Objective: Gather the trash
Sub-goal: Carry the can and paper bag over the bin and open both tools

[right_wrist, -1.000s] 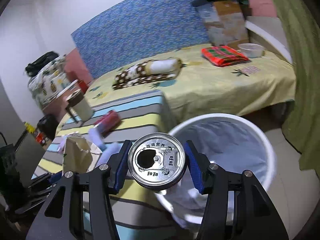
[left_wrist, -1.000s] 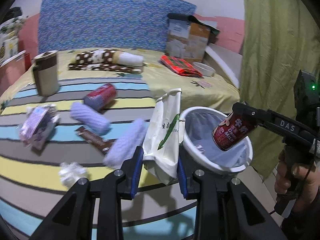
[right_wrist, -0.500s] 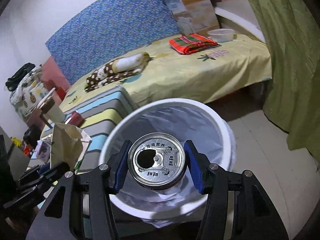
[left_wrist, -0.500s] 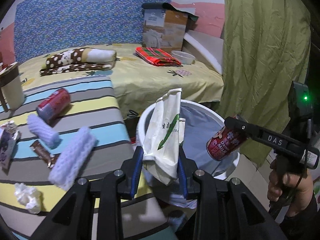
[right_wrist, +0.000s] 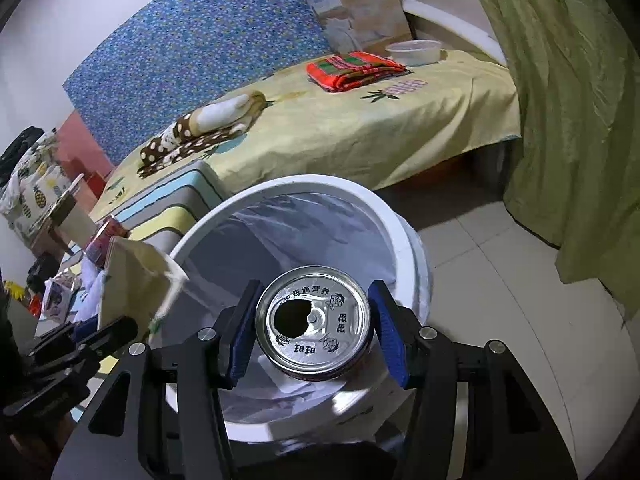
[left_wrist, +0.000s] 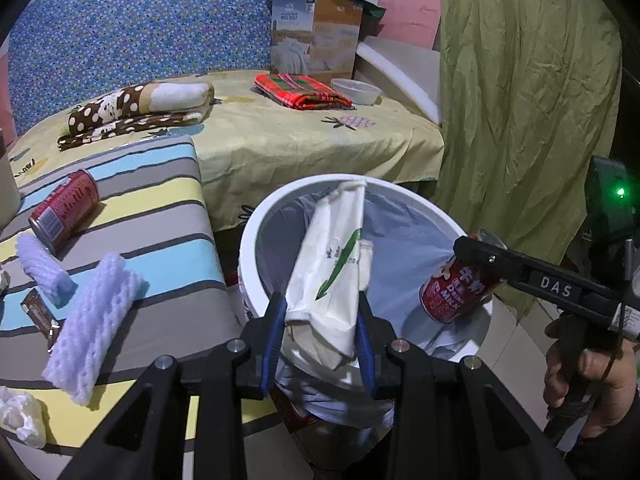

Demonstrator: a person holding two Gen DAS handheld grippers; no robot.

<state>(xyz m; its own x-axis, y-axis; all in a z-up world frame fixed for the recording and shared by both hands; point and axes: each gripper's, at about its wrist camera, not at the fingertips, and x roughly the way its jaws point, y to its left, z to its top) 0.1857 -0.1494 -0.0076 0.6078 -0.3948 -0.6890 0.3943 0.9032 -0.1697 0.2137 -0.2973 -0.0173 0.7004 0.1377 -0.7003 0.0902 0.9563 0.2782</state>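
Left wrist view: left gripper (left_wrist: pixel 322 320) jaws clamped on a crumpled paper bag (left_wrist: pixel 332 276), held over the white bin (left_wrist: pixel 256 216) with liner, which fills centre frame. At 3 o'clock the right gripper (left_wrist: pixel 476 264) pinches a red milk can (left_wrist: pixel 456 292) above the bin's right rim. Still out on the striped cloth at 9 o'clock: second red can (left_wrist: pixel 64 210), two foam sleeves (left_wrist: pixel 94 328), a brown wrapper (left_wrist: pixel 38 314), crumpled tissue (left_wrist: pixel 18 420) at 8 o'clock. Right wrist view: right gripper (right_wrist: pixel 316 332) jaws narrow, closed on the can (right_wrist: pixel 316 324), open top facing the camera, directly over the bin (right_wrist: pixel 400 232) mouth; left gripper (right_wrist: pixel 92 332) with bag (right_wrist: pixel 132 280) at 9 o'clock by the rim. Bin bottom looks nearly bare, liner only. Judgement: early to mid task, two items poised for release, at least five pieces left on the cloth.
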